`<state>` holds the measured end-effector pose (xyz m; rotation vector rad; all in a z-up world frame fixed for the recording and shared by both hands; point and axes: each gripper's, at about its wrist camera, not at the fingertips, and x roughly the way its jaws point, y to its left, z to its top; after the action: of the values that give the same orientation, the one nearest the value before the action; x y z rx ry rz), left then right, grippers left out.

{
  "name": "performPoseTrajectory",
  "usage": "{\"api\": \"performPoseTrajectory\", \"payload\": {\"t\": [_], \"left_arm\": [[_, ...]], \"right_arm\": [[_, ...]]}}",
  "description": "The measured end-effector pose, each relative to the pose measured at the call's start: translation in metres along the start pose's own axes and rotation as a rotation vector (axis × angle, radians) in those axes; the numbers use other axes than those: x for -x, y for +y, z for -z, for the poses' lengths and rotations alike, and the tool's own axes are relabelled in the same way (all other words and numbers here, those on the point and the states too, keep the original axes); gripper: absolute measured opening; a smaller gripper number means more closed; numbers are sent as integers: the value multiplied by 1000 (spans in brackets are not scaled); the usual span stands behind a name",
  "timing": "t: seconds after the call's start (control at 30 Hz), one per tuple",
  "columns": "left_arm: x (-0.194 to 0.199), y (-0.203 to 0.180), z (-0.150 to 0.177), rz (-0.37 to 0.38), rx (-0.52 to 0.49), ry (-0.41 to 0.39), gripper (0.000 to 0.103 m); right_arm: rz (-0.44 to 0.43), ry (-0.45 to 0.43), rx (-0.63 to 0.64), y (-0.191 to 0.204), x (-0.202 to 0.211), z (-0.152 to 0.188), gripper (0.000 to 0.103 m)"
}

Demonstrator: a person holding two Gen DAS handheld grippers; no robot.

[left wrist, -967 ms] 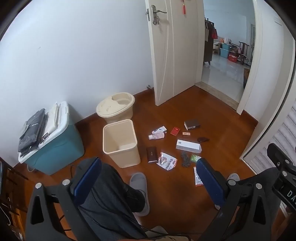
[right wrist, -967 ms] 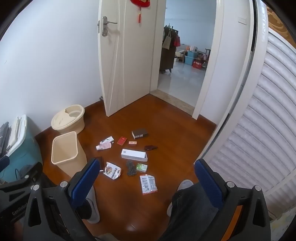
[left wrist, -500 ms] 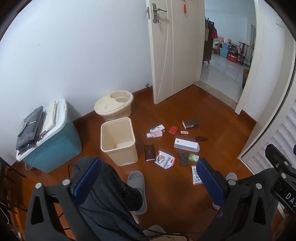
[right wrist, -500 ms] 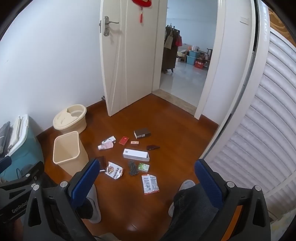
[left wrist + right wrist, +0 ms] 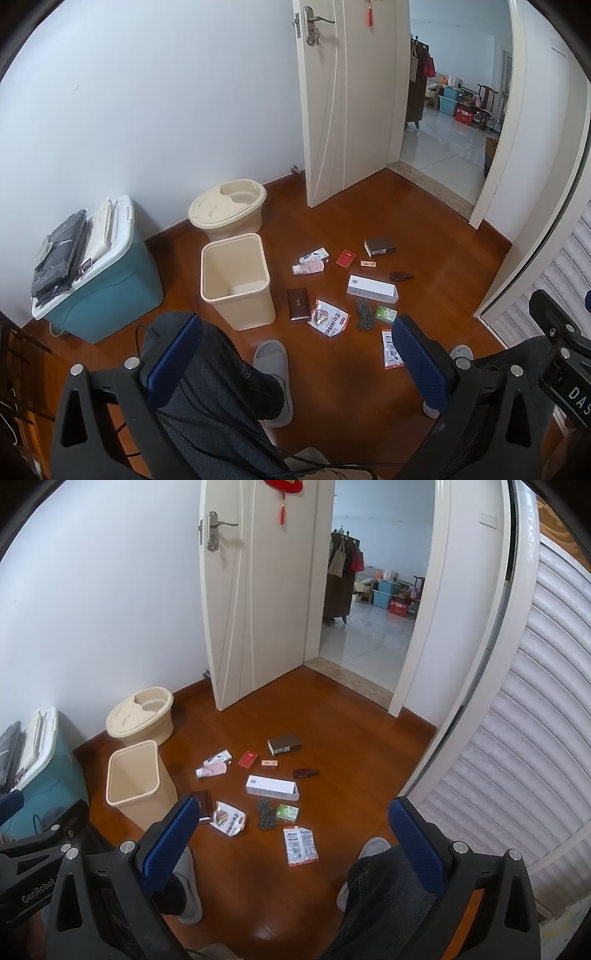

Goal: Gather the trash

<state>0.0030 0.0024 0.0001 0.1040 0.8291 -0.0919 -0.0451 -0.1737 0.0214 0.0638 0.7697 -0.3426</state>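
Both grippers hanging high, left gripper and right gripper jaws spread wide, holding nothing. Trash lying scattered on the floor ahead of the jaws: snack packet, white box; bin ahead-left. Risk: flat packets slipping from pads, or bumping the bin over.

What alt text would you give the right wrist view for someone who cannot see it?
Small pieces of trash, among them a long white box, lie scattered on a wooden floor beside an open beige bin. The open right gripper frames the view from above; behind stands an open white door.
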Motion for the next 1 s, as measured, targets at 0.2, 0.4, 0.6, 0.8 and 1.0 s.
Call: {"api": "performPoseTrajectory", "payload": {"t": [0.2,0.4,0.6,0.8,1.0], "left_arm": [[-1,-1,0,-2,4,6,103],[0,0,1,-4,6,2,103],[0,-2,2,-3,1,-2,103],[0,-2,3,-6,-1,-3,103],[0,-2,3,-6,0,-3,103]], "right_arm": [[-1,6,1,1,-2,2,103],[0,3,-1,2,-4,2,103],[1,2,-1,2,-4,3,103],[0,4,-1,3,-4,3,103],[-2,4,-3,2,-3,3,103]]}}
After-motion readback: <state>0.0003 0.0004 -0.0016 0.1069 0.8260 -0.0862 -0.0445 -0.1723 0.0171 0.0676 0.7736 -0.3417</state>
